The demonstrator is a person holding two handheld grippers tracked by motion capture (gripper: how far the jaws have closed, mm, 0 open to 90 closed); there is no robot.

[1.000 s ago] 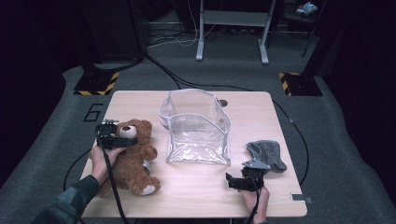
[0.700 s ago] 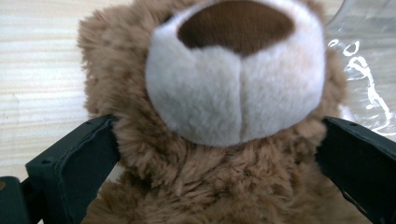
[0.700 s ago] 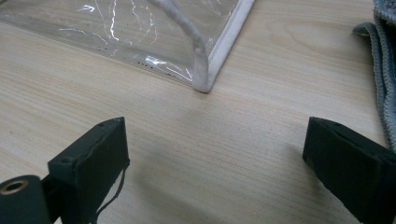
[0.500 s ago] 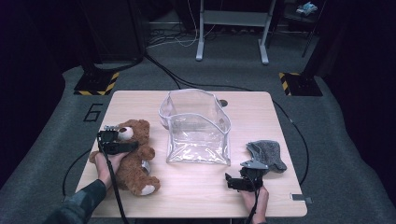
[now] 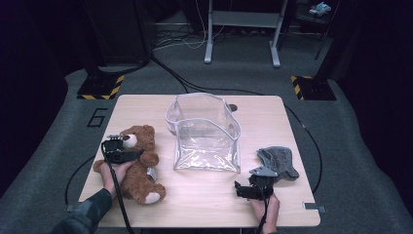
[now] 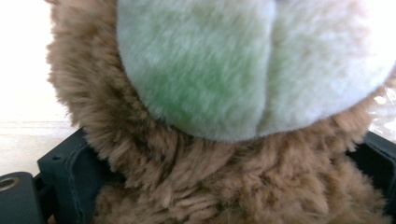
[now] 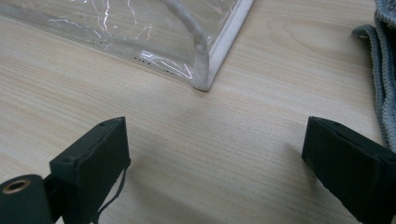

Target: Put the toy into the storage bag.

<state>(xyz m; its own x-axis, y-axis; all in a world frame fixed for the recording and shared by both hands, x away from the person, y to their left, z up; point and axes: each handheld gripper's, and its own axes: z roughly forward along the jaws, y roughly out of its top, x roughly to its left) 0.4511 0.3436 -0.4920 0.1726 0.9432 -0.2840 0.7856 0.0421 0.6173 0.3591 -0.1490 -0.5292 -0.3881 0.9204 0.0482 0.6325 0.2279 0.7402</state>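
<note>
A brown teddy bear [image 5: 139, 170] lies on its back at the left of the wooden table [image 5: 272, 122]. My left gripper [image 5: 132, 155] reaches across the bear below its head. In the left gripper view the bear's pale muzzle and brown fur [image 6: 233, 163] sit between the jaws of the left gripper [image 6: 222, 149]. Those jaws have just been closing and still stand wide, with fur brushing both. My right gripper [image 5: 241, 190] rests open on the table near the front edge. The right gripper [image 7: 217, 130] has bare wood between its jaws.
A clear plastic bag [image 5: 204, 131] stands open at the table's middle; its white-edged corner [image 7: 205, 70] lies just ahead of the right gripper. A grey knitted cloth [image 5: 277, 161] lies right of the bag, its edge [image 7: 385, 70] beside the right jaw.
My left gripper has come down onto the bear, from above its head to around its neck. The right gripper has stayed where it was.
</note>
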